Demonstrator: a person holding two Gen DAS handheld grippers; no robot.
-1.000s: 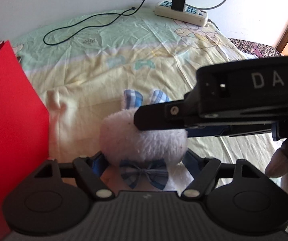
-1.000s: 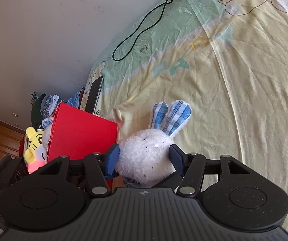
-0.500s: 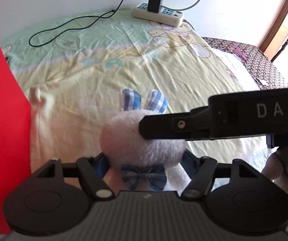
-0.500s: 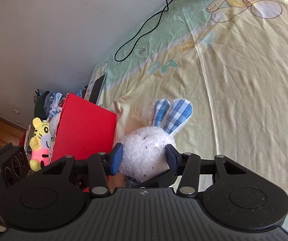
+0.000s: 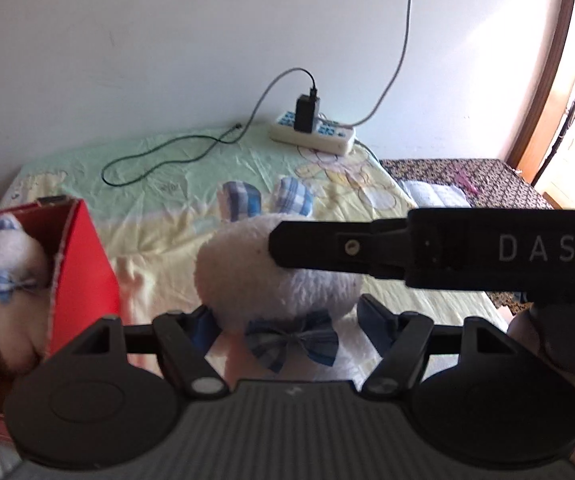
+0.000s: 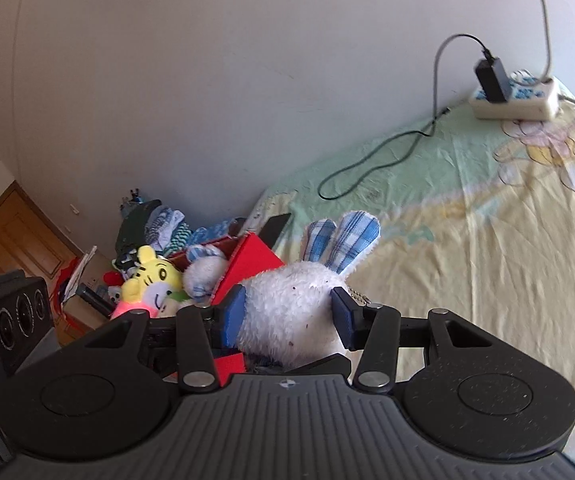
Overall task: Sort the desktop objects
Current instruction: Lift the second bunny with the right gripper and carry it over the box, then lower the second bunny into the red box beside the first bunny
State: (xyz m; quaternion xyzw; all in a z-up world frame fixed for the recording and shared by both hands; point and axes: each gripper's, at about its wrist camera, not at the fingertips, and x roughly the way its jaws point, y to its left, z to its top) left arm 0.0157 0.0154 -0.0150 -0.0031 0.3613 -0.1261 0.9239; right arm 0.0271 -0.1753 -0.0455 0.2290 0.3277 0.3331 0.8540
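A white plush rabbit (image 5: 255, 276) with blue plaid ears and a plaid bow tie hangs above the bedsheet, held from two sides. My left gripper (image 5: 287, 324) is shut on its body just under the head, beside the bow. My right gripper (image 6: 287, 314) is shut on its fluffy head (image 6: 287, 292), and one of its black fingers (image 5: 319, 246) crosses the head in the left wrist view. To the left stands an open red box (image 5: 83, 272) with a second white rabbit (image 5: 7, 264) and a yellow tiger plush (image 6: 151, 276) inside.
A white power strip (image 5: 311, 132) with a black charger lies at the bed's far edge by the wall, and a black cable (image 5: 167, 156) loops over the sheet. A dark patterned surface (image 5: 467, 180) adjoins the bed at right. Clothes (image 6: 155, 224) are piled behind the box.
Both grippers have risen together with the rabbit, lifting it off the sheet, and have tilted up so more wall shows. The inside of the red box has come into view.
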